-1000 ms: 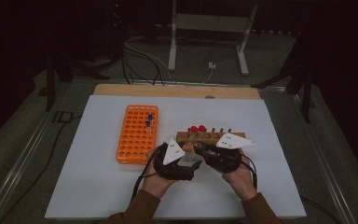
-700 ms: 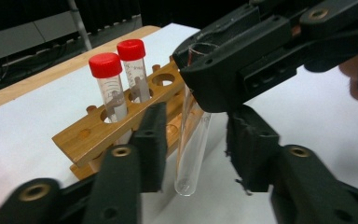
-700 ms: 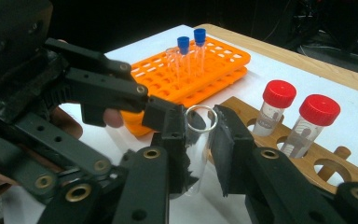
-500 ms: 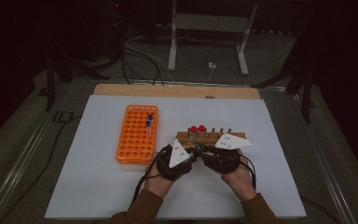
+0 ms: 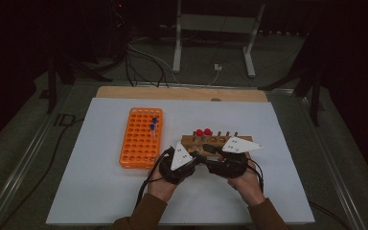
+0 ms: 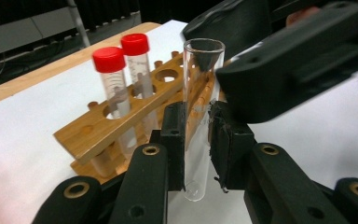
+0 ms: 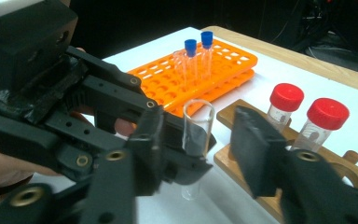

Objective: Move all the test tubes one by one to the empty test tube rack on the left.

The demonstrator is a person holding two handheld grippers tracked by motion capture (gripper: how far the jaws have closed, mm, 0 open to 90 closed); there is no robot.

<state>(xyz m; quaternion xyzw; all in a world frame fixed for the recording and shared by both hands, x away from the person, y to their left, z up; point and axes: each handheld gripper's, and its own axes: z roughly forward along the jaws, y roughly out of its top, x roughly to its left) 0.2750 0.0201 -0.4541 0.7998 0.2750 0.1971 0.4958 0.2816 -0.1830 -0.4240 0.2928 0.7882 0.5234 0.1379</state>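
Left gripper view: tube (image 6: pixel 199 116) (uncapped) clamped

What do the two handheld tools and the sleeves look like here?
Both tools, left and right, are black, with brass-coloured pivot rivets and flat black pads. Each carries a grey three-cornered plate with small dark marks and trails a black cable. Sleeves are brown.

1. This looks like a lab bench set up for recording.
2. An orange tube rack (image 5: pixel 141 138) stands on the white surface (image 5: pixel 100 191) and holds two blue-capped tubes (image 7: pixel 198 53).
3. Beside it a wooden tube rack (image 6: pixel 121 121) carries two red-capped tubes (image 6: pixel 121 79).
4. An uncapped glass test tube (image 6: pixel 198 116) is also there.
5. Behind the surface, loose cables (image 5: pixel 143 62) lie on the dark floor around a metal stand (image 5: pixel 215 38).
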